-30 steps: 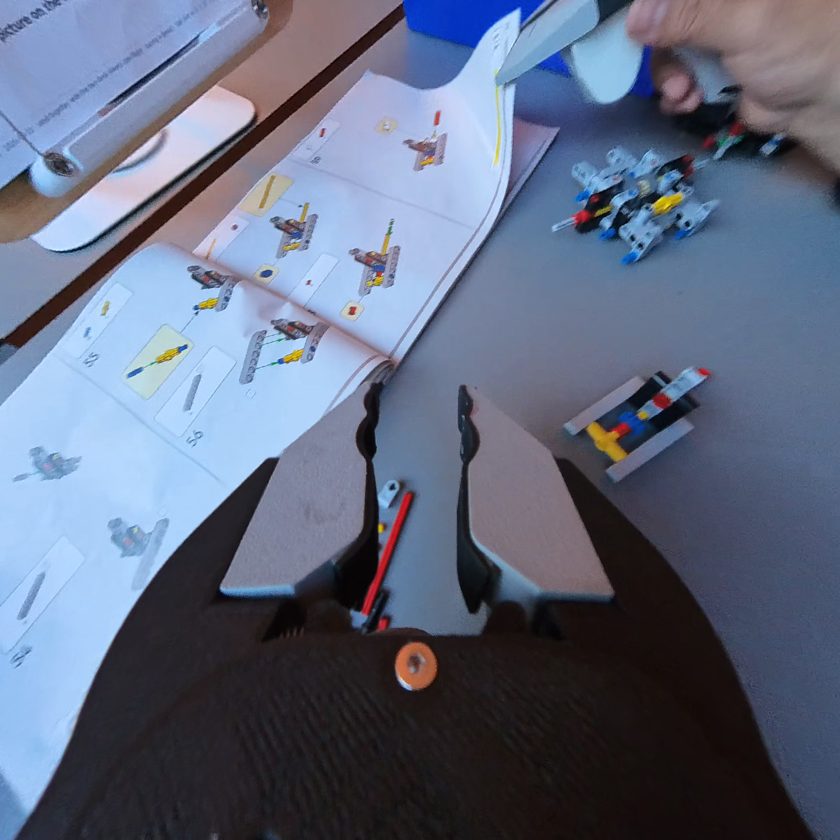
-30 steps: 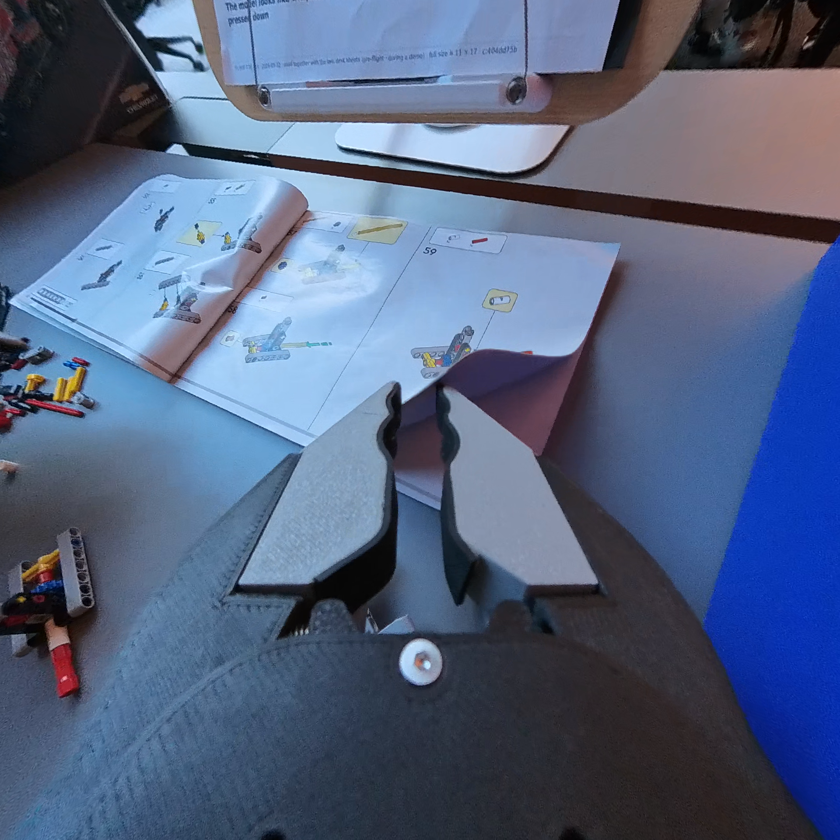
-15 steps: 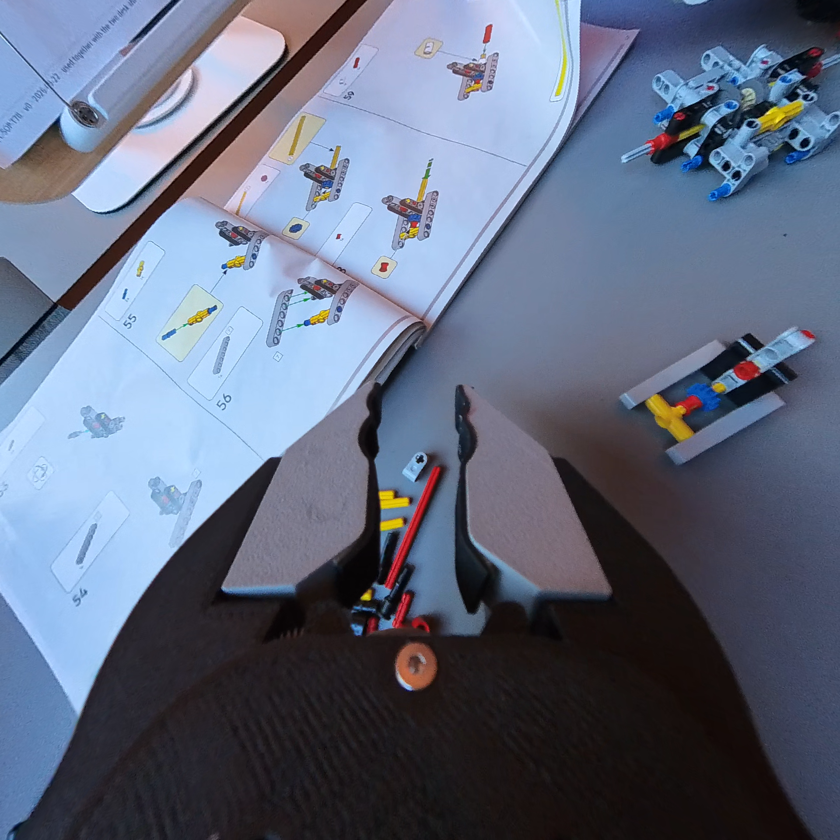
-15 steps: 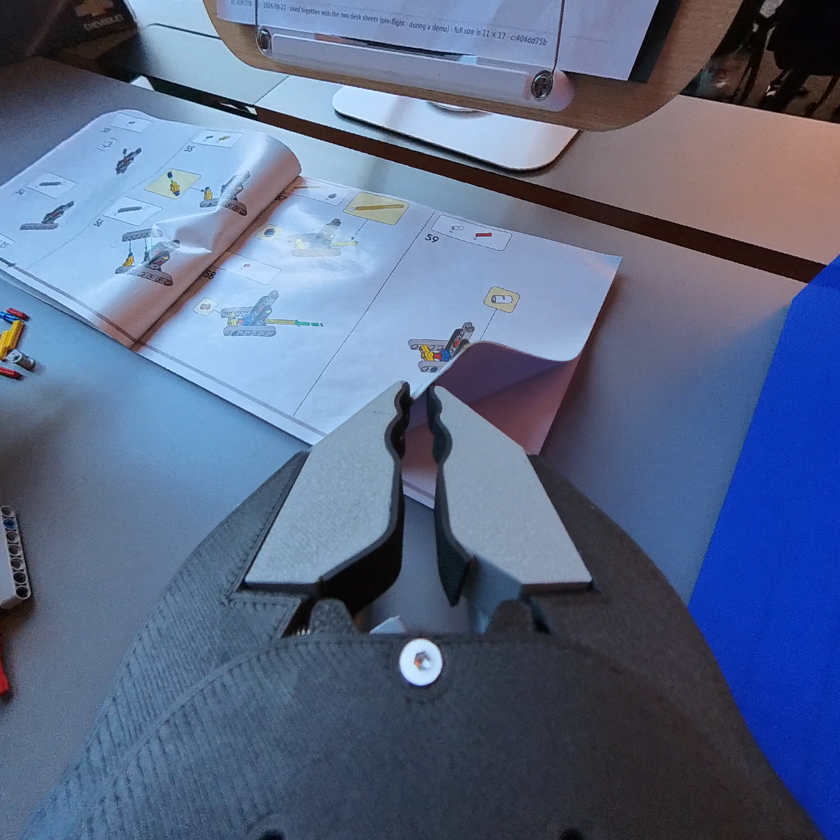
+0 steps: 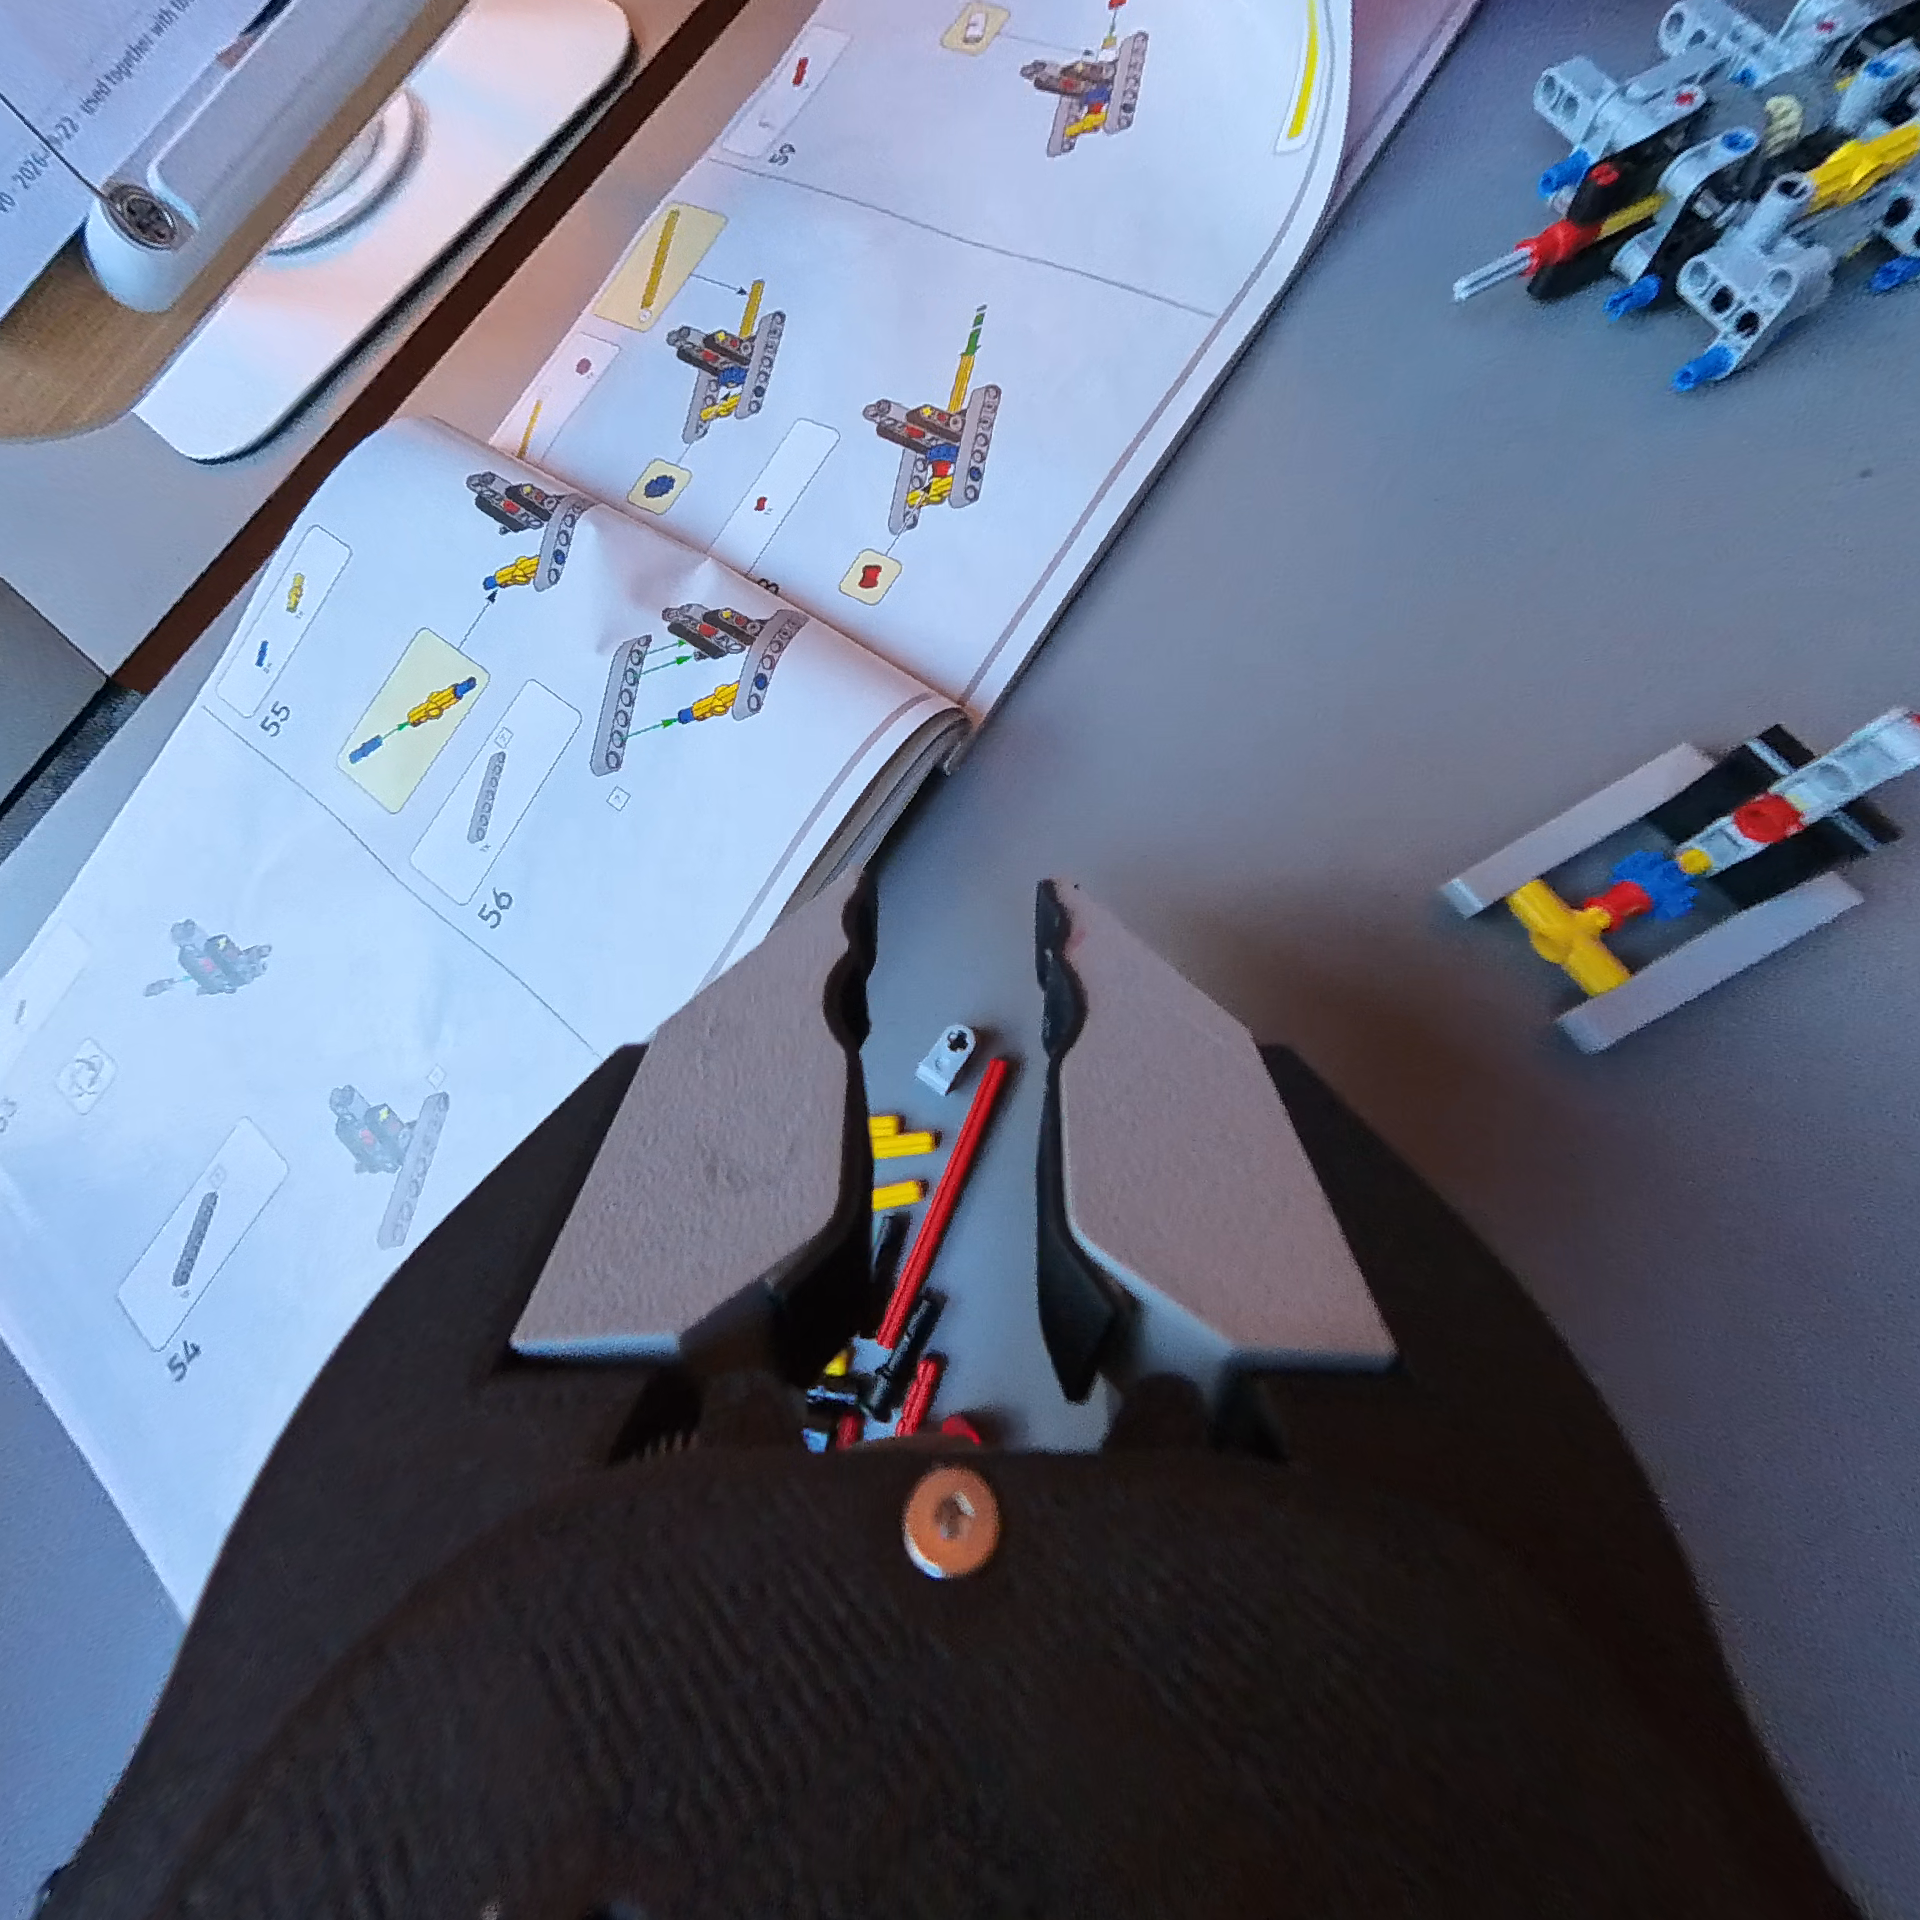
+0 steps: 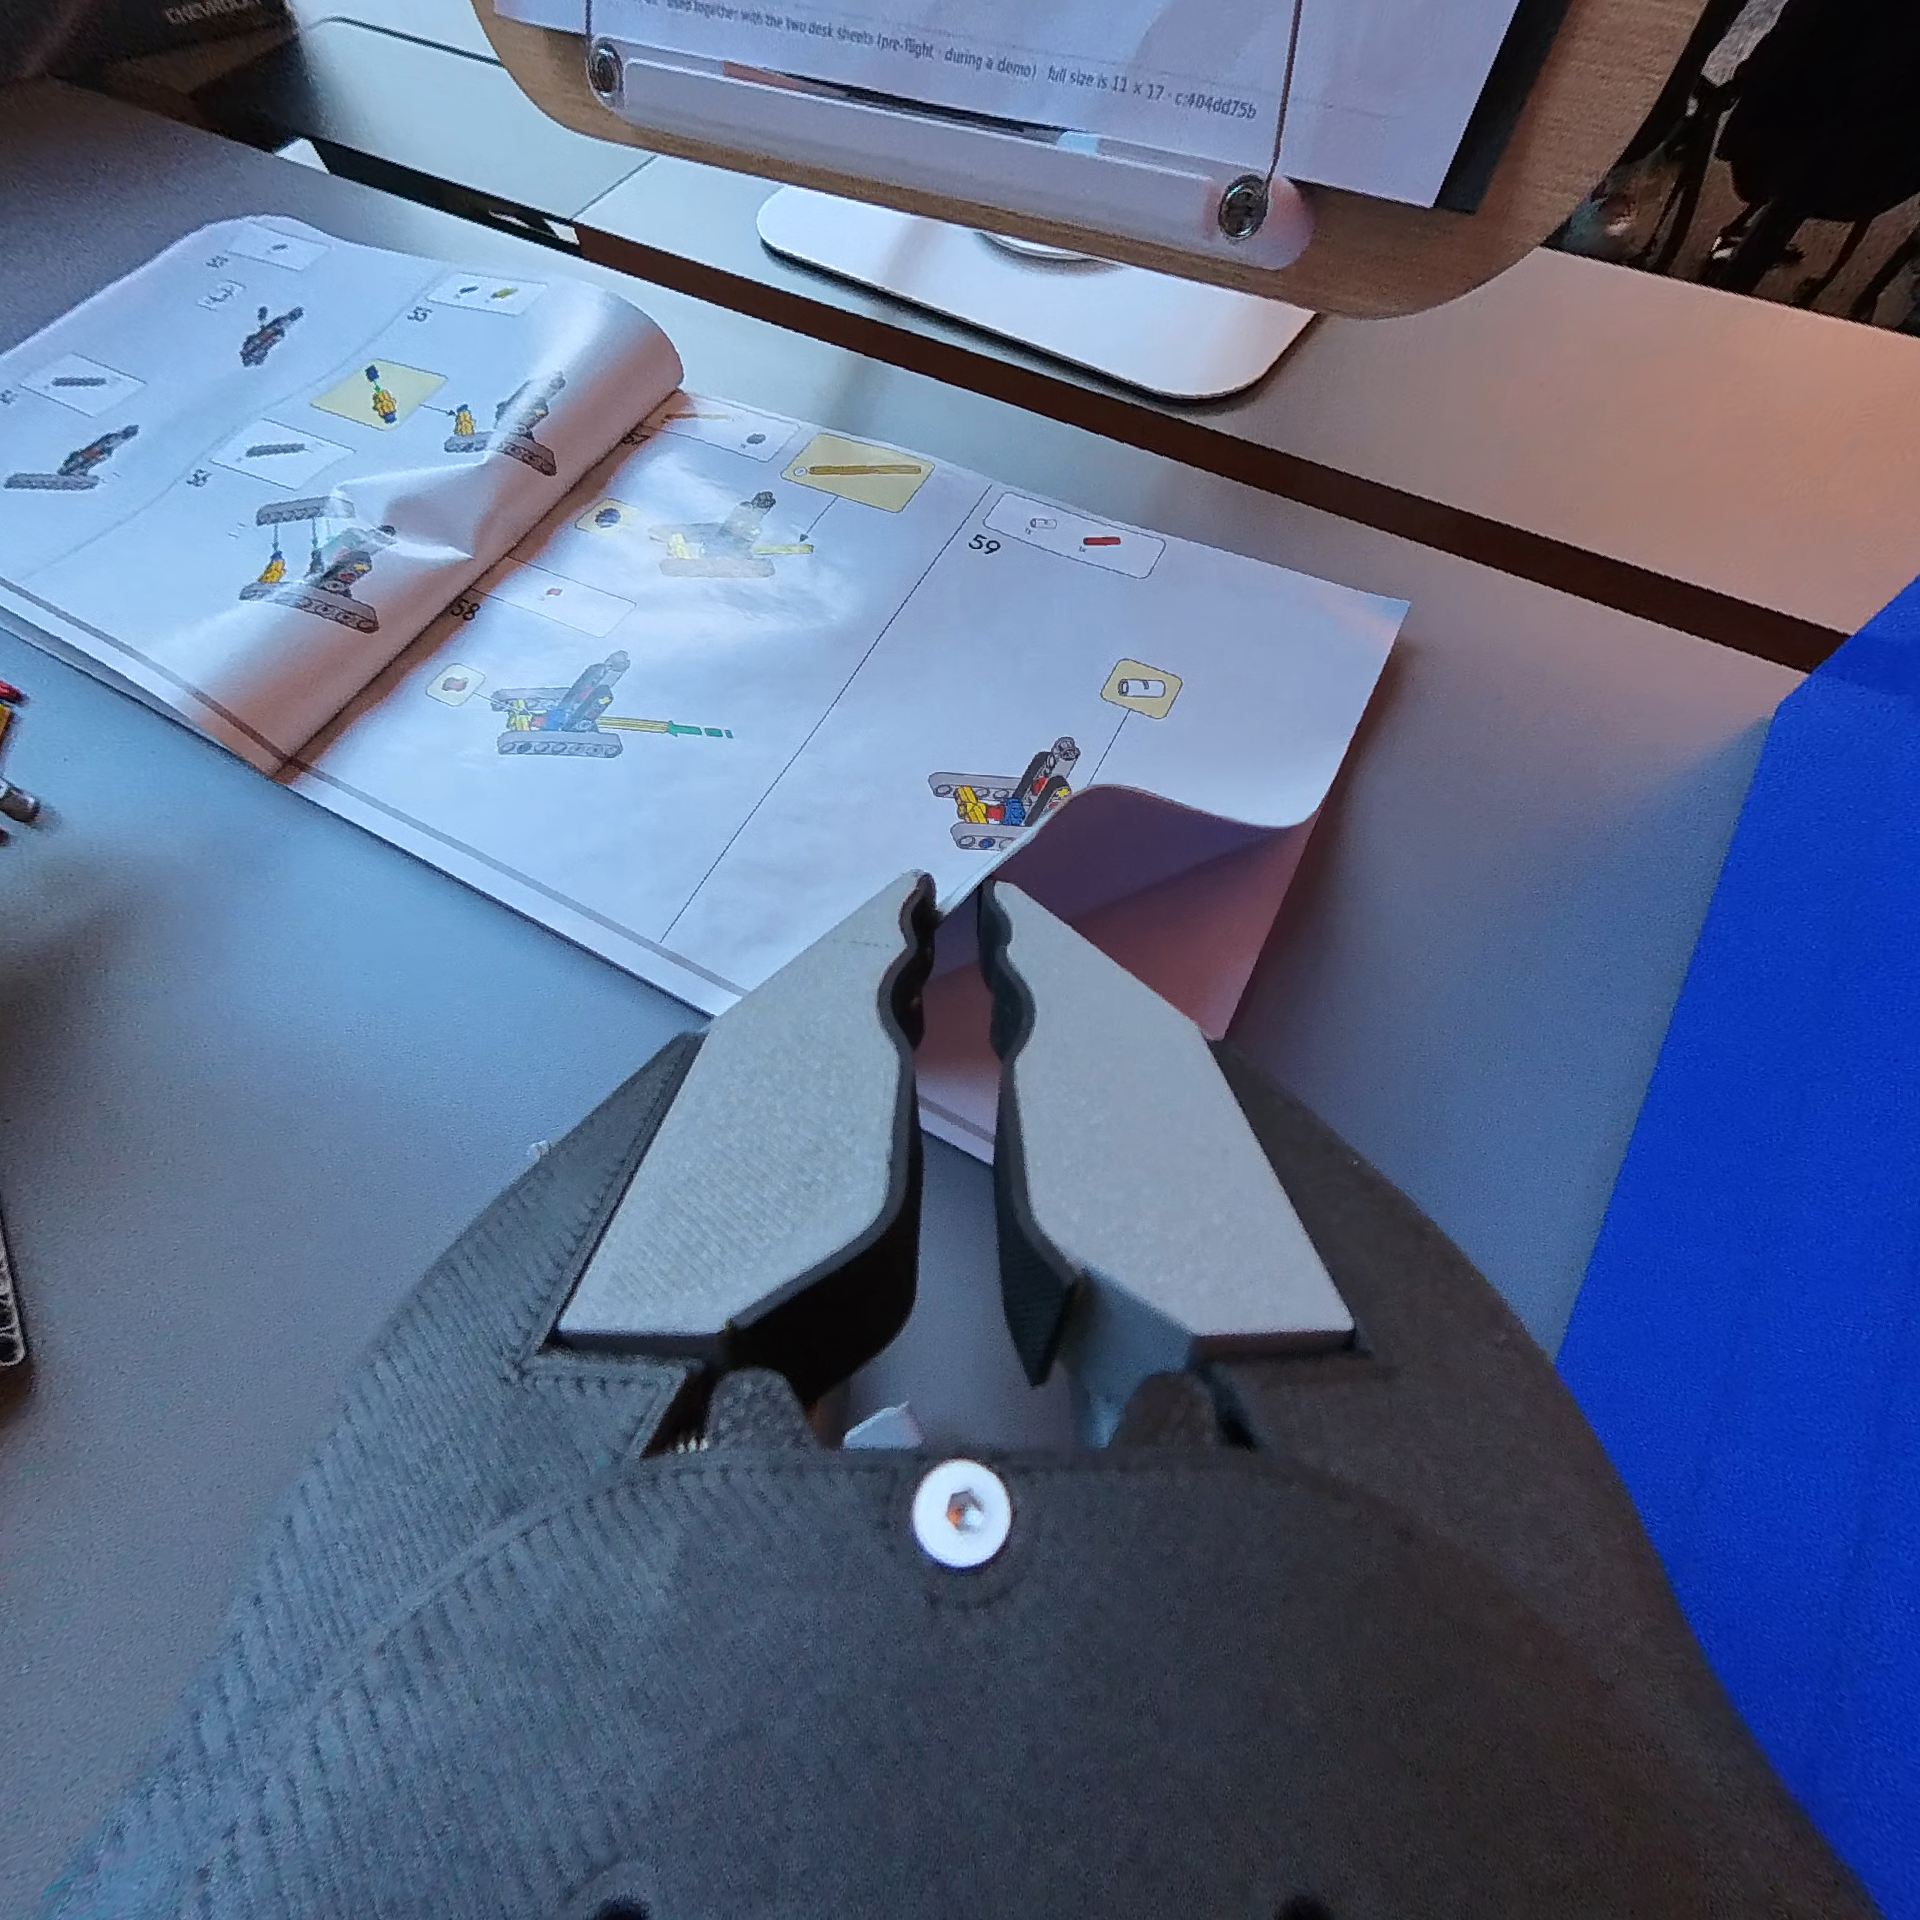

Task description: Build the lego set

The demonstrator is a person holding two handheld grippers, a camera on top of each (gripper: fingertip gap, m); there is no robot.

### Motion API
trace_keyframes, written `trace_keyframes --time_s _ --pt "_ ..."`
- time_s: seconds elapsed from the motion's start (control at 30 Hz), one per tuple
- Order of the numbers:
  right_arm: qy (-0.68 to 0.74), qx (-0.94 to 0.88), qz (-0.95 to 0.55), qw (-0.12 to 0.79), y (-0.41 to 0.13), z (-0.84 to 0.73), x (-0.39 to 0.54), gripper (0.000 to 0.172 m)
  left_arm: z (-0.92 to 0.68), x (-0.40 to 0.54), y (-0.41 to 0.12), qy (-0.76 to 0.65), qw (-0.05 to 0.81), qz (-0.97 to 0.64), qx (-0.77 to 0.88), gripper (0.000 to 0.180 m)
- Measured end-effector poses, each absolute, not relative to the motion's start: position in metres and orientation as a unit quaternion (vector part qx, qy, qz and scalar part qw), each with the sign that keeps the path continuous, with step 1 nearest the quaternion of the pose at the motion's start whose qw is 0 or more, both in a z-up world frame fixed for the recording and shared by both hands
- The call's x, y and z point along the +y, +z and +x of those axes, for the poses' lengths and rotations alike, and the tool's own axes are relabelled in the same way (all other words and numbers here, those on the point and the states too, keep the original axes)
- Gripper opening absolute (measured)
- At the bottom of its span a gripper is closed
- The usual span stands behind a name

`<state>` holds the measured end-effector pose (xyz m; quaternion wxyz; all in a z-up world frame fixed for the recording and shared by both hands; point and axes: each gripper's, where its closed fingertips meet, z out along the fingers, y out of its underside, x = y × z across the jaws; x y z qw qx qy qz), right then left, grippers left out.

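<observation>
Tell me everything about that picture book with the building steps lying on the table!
The white paper instruction booklet lies open on the grey table, in front of a monitor's silver stand. Its glossy pages show small coloured drawings of toy-brick assemblies in numbered steps, some in yellow boxes. The left pages bulge and look wrinkled near the fold. The near right corner of the top page is lifted and curled over, showing its pale underside, and the right gripper is pinching that corner.

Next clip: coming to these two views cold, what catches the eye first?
The open instruction booklet sprawls across the grey table, and the right gripper pinches its lifted page corner. In the left wrist view, the left gripper hangs open over loose small parts, a long red axle among them, with a colourful brick assembly far right.
</observation>
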<state>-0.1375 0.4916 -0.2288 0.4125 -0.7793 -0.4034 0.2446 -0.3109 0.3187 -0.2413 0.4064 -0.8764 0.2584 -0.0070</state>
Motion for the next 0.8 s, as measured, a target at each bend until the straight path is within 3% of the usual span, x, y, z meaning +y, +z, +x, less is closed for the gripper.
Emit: trace_keyframes --time_s 0.3,0.8 --pt "0.248 -0.383 -0.791 0.408 -0.228 -0.129 0.497 0.006 -0.31 0.318 -0.249 0.005 0.394 -0.879 0.268 0.028" --pt "0.221 -0.357 -0.819 0.39 -0.238 -0.117 0.506 0.031 -0.31 0.319 -0.254 0.004 0.385 -0.882 0.27 0.027"
